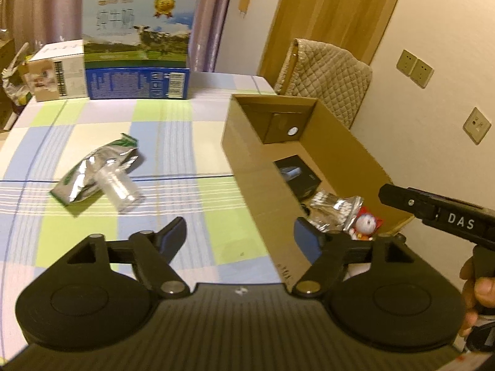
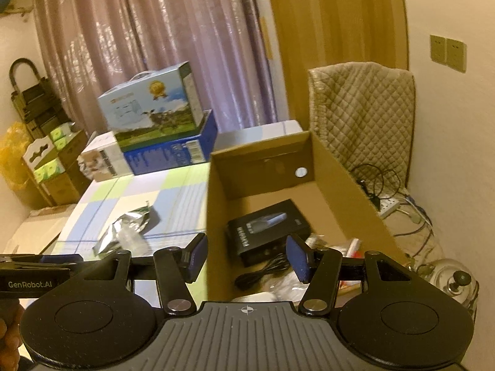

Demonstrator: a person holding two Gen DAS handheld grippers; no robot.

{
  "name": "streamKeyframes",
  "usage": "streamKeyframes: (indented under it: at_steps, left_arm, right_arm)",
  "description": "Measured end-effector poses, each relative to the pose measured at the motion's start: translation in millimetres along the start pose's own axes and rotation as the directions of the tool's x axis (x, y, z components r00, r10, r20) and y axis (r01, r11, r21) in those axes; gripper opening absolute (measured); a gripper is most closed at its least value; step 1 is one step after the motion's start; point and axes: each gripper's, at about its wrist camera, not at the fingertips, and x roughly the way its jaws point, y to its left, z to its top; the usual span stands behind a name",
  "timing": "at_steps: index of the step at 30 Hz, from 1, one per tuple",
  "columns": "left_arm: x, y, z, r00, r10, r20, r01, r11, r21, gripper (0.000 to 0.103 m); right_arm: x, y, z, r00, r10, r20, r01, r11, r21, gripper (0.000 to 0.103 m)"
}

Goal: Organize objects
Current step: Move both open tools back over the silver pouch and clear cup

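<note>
An open cardboard box point(image 1: 247, 167) point(image 2: 216, 216) stands on the checked tablecloth. Inside lie a black product box point(image 1: 297, 176) point(image 2: 266, 232), a bag of cotton swabs point(image 1: 334, 210), a small red-and-white toy point(image 1: 365, 224) and a black cable point(image 2: 263, 270). A silver foil pouch point(image 1: 89, 170) point(image 2: 123, 228) and a clear plastic cup point(image 1: 119, 185) lie on the cloth to the left of the box. My left gripper point(image 1: 243, 238) is open and empty by the box's near left wall. My right gripper point(image 2: 246, 256) is open and empty above the box's near end.
A blue milk carton point(image 1: 139, 46) point(image 2: 154, 108) sits on stacked boxes at the table's far edge. A quilted chair point(image 1: 324, 74) point(image 2: 362, 117) stands behind the box. A power strip with cables point(image 2: 393, 204) and a glass lid point(image 2: 454, 281) lie on the floor to the right.
</note>
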Motion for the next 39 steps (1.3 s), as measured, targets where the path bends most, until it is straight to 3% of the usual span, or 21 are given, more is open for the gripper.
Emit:
streamKeyframes:
  at_steps: [5, 14, 25, 39]
  left_arm:
    - [-15, 24, -9, 1.000, 0.027, 0.012, -0.027, 1.000, 0.002, 0.088]
    - [-41, 94, -29, 0.993, 0.112, 0.022, -0.112, 0.993, -0.032, 0.099]
    - [-62, 154, -27, 0.978, 0.208, 0.033, -0.205, 0.976, -0.076, 0.102]
    - [-50, 177, -27, 0.978, 0.208, 0.004, -0.208, 0.976, -0.063, 0.102]
  right_arm:
    - [1, 29, -5, 1.000, 0.029, -0.006, -0.029, 0.999, -0.040, 0.056]
    - [15, 78, -14, 0.994, 0.110, -0.019, -0.111, 0.989, -0.100, 0.070]
    - [40, 122, -18, 0.983, 0.174, -0.062, -0.182, 0.969, -0.168, 0.071]
    - [73, 150, -26, 0.973, 0.196, -0.118, -0.218, 0.952, -0.217, 0.071]
